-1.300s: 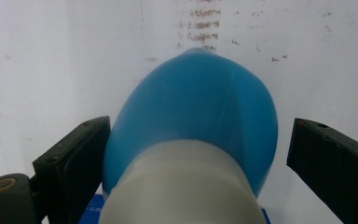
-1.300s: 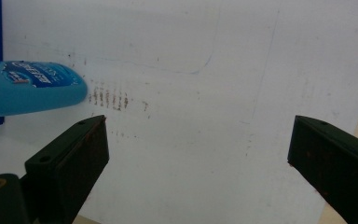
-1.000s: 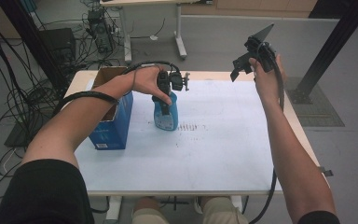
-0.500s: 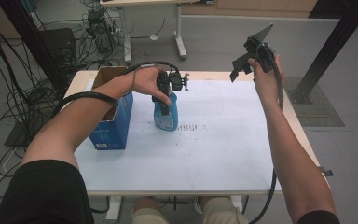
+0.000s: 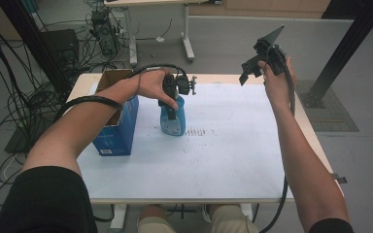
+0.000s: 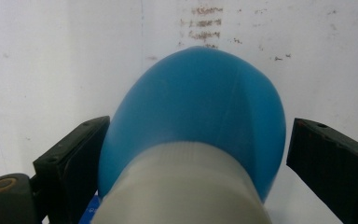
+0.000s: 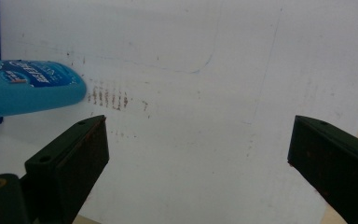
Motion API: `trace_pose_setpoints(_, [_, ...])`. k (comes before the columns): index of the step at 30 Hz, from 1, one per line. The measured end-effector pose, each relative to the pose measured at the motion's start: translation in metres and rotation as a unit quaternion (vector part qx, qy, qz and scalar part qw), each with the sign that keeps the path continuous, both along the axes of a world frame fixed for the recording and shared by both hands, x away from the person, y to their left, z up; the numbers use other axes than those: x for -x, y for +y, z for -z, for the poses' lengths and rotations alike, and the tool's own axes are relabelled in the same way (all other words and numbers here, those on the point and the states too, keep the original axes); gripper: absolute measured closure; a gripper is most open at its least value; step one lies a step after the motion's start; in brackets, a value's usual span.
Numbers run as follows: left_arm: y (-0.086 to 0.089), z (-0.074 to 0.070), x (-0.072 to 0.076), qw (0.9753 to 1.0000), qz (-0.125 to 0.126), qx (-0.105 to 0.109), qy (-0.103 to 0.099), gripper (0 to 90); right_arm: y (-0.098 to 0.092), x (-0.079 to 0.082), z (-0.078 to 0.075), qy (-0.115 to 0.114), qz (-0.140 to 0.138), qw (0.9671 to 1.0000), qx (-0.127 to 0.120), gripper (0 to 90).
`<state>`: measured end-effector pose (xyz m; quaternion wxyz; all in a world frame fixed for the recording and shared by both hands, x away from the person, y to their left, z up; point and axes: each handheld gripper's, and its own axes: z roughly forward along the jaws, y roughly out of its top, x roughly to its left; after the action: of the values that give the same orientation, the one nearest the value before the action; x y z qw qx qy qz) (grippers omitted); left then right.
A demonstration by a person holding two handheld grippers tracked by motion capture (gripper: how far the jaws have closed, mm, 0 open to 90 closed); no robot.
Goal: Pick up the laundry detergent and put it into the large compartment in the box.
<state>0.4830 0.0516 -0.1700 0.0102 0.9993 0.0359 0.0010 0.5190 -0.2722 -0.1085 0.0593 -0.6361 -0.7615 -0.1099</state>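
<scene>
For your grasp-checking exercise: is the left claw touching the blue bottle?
Cannot tell. In the left gripper view the left claw straddles the blue bottle; one jaw sits against its side with no visible gap, while white table shows between the other jaw and the bottle.

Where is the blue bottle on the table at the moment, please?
In the high view the blue bottle stands left of the table's middle, just right of the blue box, with the left gripper straddling its top.
</scene>
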Motion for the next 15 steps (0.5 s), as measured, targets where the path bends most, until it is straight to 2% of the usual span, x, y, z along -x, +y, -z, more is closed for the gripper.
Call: trace_pose_setpoints(15, [0.0035, -0.0023, 0.0002, 1.0000, -0.004, 0.002, 0.000, 7.8, 0.0015, -0.0003, 0.0006, 0.000, 0.000, 1.0000, 0.000, 5.1])
